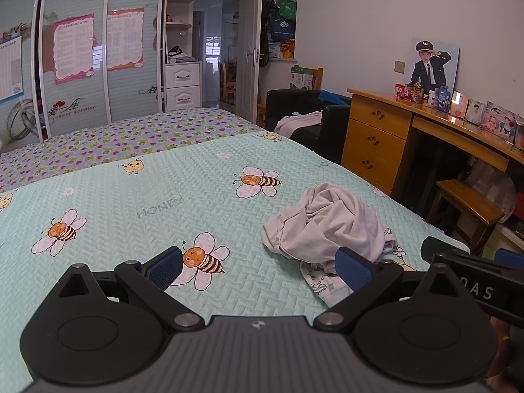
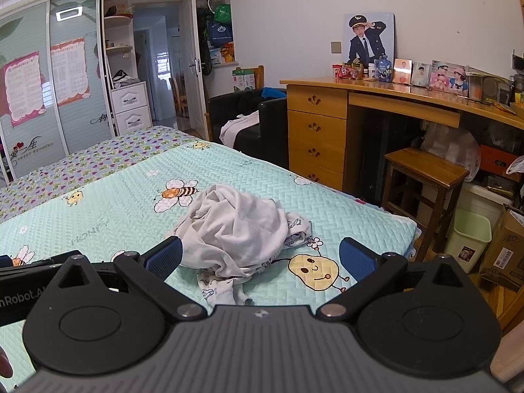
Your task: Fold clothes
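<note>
Garment (image 2: 234,229) lies crumpled in a heap on the bee-print quilt (image 1: 131,203), toward the quilt edge nearest the desk (image 2: 327,124). Pale grey, with a printed piece poking out from under it on the near side; whether that is lining or a second item, cannot tell.

Left gripper (image 1: 258,263): fingers spread wide, holding nothing, above the quilt just left of the heap. Right gripper (image 2: 260,258): fingers equally wide, nothing held, aimed straight at the heap.

Judgement: both held apart and ready to take hold; folding not begun. Heap needs spreading flat first.
</note>
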Motion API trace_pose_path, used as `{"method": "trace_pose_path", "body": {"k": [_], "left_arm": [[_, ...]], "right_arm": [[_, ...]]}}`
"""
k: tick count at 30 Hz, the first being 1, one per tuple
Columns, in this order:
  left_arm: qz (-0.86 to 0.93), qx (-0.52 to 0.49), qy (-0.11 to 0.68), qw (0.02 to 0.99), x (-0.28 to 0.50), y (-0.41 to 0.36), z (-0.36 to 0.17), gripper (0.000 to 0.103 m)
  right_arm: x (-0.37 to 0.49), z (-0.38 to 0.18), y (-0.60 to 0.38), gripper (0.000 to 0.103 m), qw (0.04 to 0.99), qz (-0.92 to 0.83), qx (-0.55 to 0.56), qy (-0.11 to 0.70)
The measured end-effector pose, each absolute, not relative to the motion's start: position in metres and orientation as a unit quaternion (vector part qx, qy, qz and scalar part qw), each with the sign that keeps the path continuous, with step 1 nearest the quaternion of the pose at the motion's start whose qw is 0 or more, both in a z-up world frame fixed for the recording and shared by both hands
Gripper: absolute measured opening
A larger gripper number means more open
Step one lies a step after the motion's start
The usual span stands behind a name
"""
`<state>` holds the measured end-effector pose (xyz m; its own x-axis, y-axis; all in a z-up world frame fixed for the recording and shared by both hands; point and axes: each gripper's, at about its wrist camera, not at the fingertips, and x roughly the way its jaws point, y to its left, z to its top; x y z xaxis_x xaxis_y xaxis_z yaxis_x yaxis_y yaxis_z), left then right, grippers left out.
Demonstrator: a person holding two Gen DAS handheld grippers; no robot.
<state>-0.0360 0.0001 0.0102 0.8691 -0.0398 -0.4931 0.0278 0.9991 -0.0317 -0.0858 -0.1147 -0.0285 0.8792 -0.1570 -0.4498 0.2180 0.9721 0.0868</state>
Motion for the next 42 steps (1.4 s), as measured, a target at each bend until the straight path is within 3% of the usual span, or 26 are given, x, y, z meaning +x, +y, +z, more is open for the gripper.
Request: {"method": "trace_pose_path", "body": {"k": [22,34,42], "left_arm": [[-0.038,0.024,0.271,0.962,-0.020,-0.019,-0.011,0.102],[-0.080,0.023,0.320,0.944,0.089,-0.045,-0.069,0.102],[-0.106,-0.001,0.376,0.920,0.180,-0.068,-0.132,0.102]], "right_arm": [[-0.065,-0.050,-0.131,0.101,0.959,-0.095,0.084,0.253],[0.038,-0.100,-0.165,0.101,0.950,-0.034,0.140,0.278],[0.144,-0.152,-0.182,0.101,0.927,-0.017,0.160,0.339]]}}
